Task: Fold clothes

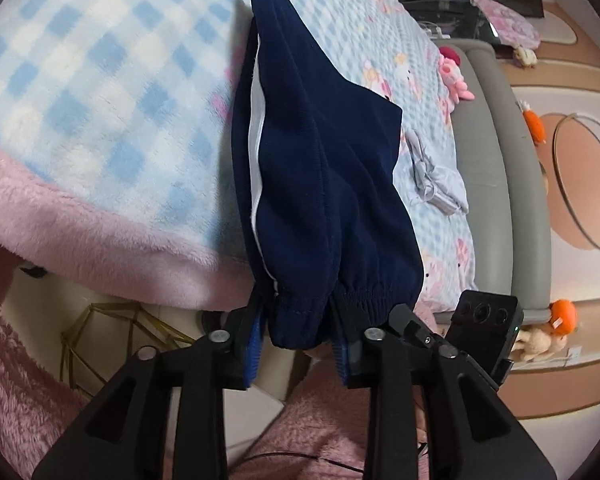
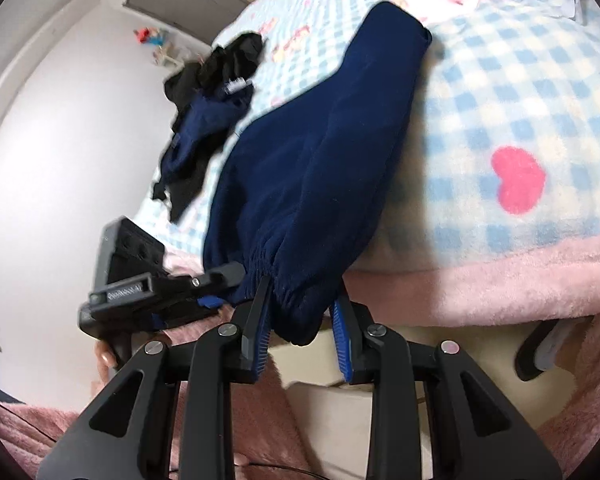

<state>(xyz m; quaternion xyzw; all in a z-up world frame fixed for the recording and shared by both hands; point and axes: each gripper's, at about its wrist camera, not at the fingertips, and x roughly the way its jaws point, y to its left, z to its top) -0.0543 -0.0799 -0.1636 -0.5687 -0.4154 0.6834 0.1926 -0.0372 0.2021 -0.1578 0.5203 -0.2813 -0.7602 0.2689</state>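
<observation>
Spread ahead of my left gripper (image 1: 300, 336) is a fleecy blanket (image 1: 100, 80) in pale blue and white checks with a pink plush border, draped over a bed whose grey padded frame (image 1: 496, 184) runs off to the right; a small crumpled pale grey garment (image 1: 440, 176) lies on the blanket right of centre. Between my fingers hangs the elastic waistband end of the navy trousers (image 1: 324, 160), a soft, thick-napped fleece with a white side stripe on the left, stretching away from me up the blanket. The jaws stand fairly wide with the gathered band bunched between the blue ribbed pads (image 1: 254, 356), so I cannot tell whether they truly pinch it. I'd judge this cloth light, limp and grippy rather than slick; the ruched waistband is the firmest place to take hold. From my right gripper (image 2: 302, 344) the same checked blanket (image 2: 520, 92) shows a pink heart and cartoon prints, and white wall fills the left. The navy trousers (image 2: 320, 160) again run forward from the fingers, their gathered band sitting between pads (image 2: 342, 344) that are clearly parted, with the left pad touching fabric; a firm grip isn't evident. Left of me the other gripper (image 2: 148, 292) meets the same band. Farther ahead to the left lies a rumpled heap of dark clothes (image 2: 208, 100).
</observation>
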